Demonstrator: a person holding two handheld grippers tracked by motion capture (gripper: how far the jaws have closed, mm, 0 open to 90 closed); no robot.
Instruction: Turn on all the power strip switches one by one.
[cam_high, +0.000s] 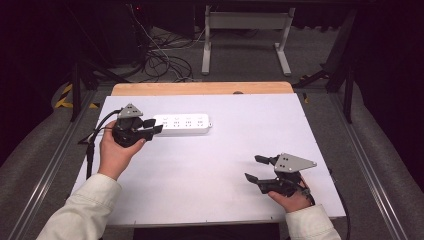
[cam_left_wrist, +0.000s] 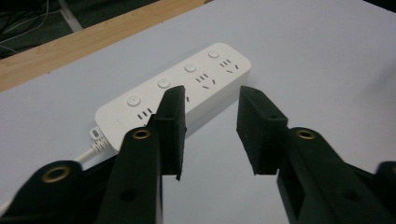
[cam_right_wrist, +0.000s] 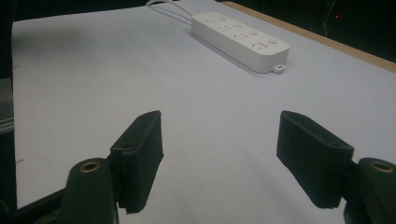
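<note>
A: Item one, far left of the white table sheet (cam_high: 215, 170)?

B: Left hand (cam_high: 116, 152) in a pale cream sleeve (cam_high: 80, 212), holding the left black two-jaw gripper (cam_high: 154, 126) with a grey three-cornered plate on top and a black cable trailing off its left side. It sits at the left end of the white rectangular plastic power strip (cam_high: 181, 124).

A: Jaw state?

B: Partly open, a moderate gap, nothing held between them. In the left gripper view one jaw overlaps the near edge of the strip in the picture; whether it touches, I cannot tell. The other jaw stands over bare sheet just beside the strip.

A: Item two, the strip itself?

B: It lies flat on the sheet, long side running left to right, near the sheet's far edge. Four socket groups, each with a round button. A white cord (cam_left_wrist: 93, 148) leaves its left end, next to the left gripper. A small loop tab shows on its opposite end in the right gripper view.

A: Beyond the strip?

B: A light wooden board edge (cam_high: 200, 88) runs along the far side of the sheet.

A: Item three, right of the strip?

B: Right hand (cam_high: 290, 200), holding the right black two-jaw gripper (cam_high: 252, 167), well apart from the strip, near the sheet's front right corner. Jaws wide open, empty, over bare sheet.
</note>
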